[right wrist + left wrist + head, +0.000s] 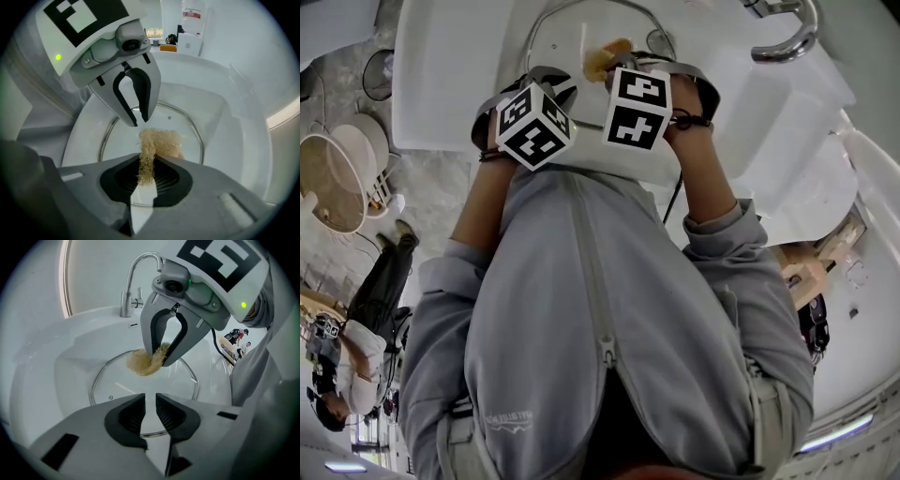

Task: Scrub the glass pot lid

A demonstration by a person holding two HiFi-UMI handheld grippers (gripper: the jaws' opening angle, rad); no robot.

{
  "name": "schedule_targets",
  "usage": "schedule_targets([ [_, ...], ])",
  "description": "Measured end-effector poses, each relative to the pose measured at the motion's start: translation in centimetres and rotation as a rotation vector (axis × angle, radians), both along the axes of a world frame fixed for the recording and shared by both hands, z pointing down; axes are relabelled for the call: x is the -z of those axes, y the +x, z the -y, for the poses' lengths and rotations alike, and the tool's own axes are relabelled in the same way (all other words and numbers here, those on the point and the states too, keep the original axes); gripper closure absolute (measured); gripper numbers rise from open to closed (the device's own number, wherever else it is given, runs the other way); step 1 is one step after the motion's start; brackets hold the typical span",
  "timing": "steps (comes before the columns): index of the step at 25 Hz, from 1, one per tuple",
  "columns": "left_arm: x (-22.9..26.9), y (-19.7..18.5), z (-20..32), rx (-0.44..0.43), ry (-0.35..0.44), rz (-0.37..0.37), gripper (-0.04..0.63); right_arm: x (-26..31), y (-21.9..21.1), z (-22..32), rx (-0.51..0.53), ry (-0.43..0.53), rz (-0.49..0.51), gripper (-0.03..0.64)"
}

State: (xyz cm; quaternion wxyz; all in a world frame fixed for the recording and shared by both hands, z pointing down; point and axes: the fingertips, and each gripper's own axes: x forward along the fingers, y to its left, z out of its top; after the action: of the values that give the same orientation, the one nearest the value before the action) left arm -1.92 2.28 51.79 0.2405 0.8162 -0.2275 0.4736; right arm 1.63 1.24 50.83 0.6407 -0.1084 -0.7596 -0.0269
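Glass lid (117, 380): lies flat in the bottom of the white sink (42, 376), probably so the basin catches the run-off and backs the glass while you press on it. Right tool (149, 161): clenched on a tan scrub pad (159, 140). One edge of the pad is pinched between the pads and the rest bunches out past the tips, which leaves plenty of fibre free to rub with. The pad hangs over the far part of the lid; you cannot tell whether it touches the glass. Left tool (150, 401): released, its jaws a narrow gap apart with nothing between them. It points down over the lid's near rim, well placed, by the look of it, to steady the lid if it slides. Both tools crowd close together above the basin. Faucet (136, 273): curved chrome, mounted behind the basin, with no water seen running. Surface (441, 84): smooth and white, moulded around the sink, bare where it shows. Room: pale speckled floor (441, 187), round light-coloured furniture (337, 178) off to one side, and another person (356, 356) standing well apart from you.
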Motion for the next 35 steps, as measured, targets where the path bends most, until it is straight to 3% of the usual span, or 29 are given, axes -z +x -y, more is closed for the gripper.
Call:
schedule_targets([
  [6,0.4,1.2,-1.1,-0.031,-0.001,0.006,0.529,-1.2,1.9,-1.9,-0.024,-0.015,-0.025,0.571],
  [10,0.7,1.1,-1.7,-0.038,0.006,0.013,0.529,-2.7,2.7,-1.3,-0.015,0.089,-0.038,0.571],
  [14,0.7,0.2,-1.8,-0.036,0.032,0.021,0.563,-3.1,1.9,-1.5,-0.013,0.113,-0.026,0.569],
  [28,2.2,1.6,-0.4,-0.071,0.075,0.010,0.583,-1.6,2.6,-9.4,-0.005,-0.041,-0.013,0.569],
  [35,2.2,2.5,2.8,-0.097,0.122,0.048,0.571,-0.8,1.9,-11.0,-0.038,-0.129,0.052,0.569],
])
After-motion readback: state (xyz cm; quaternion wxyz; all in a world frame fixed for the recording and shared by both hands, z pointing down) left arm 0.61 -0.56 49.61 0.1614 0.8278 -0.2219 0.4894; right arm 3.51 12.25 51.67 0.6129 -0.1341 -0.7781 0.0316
